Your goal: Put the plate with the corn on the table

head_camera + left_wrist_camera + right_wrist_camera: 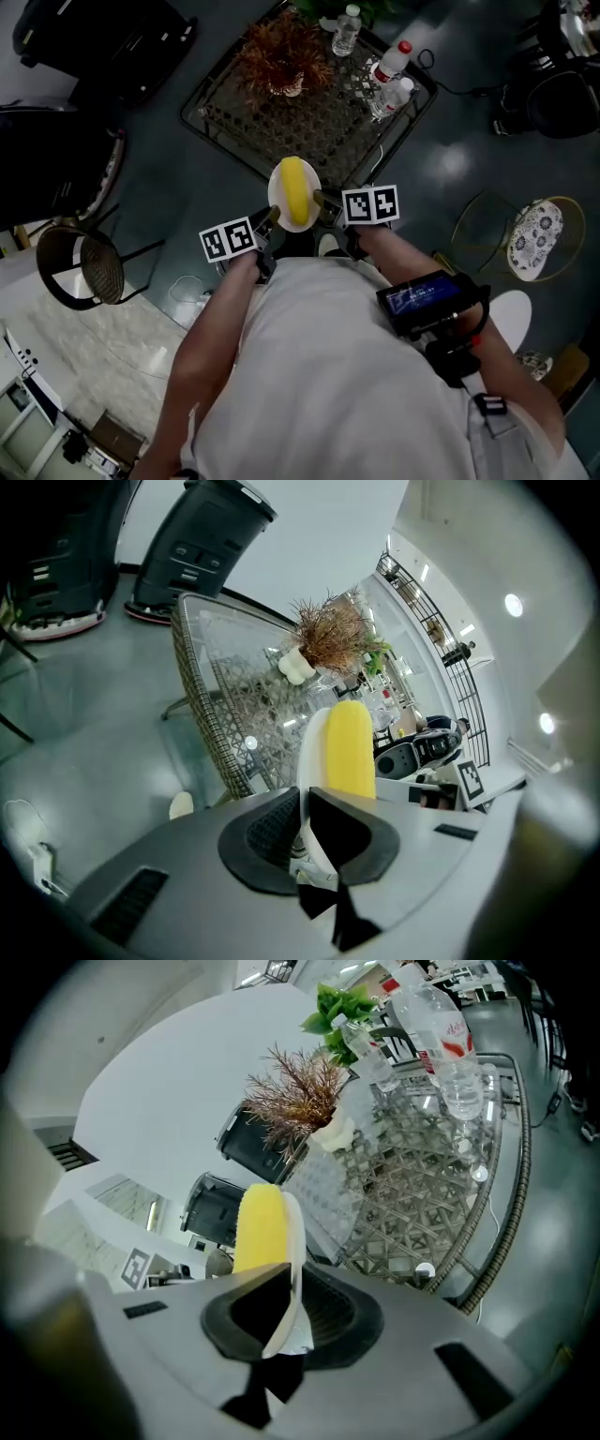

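A small white plate (281,187) carrying a yellow corn cob (295,190) hangs in the air just in front of the near edge of the glass-topped wicker table (246,142). My left gripper (273,217) is shut on the plate's left rim and my right gripper (322,199) is shut on its right rim. In the left gripper view the plate's edge (309,752) runs up from between the pads of the left gripper (302,822), with the corn (349,747) beyond it. In the right gripper view the rim (293,1241) is pinched by the right gripper (289,1312), with the corn (261,1227) to its left.
On the table stand a potted dried plant (284,56) and three water bottles (347,30) (392,60) (395,95) at the far right. A wicker chair (80,267) is at the left; a wire stool with a patterned cushion (534,239) is at the right.
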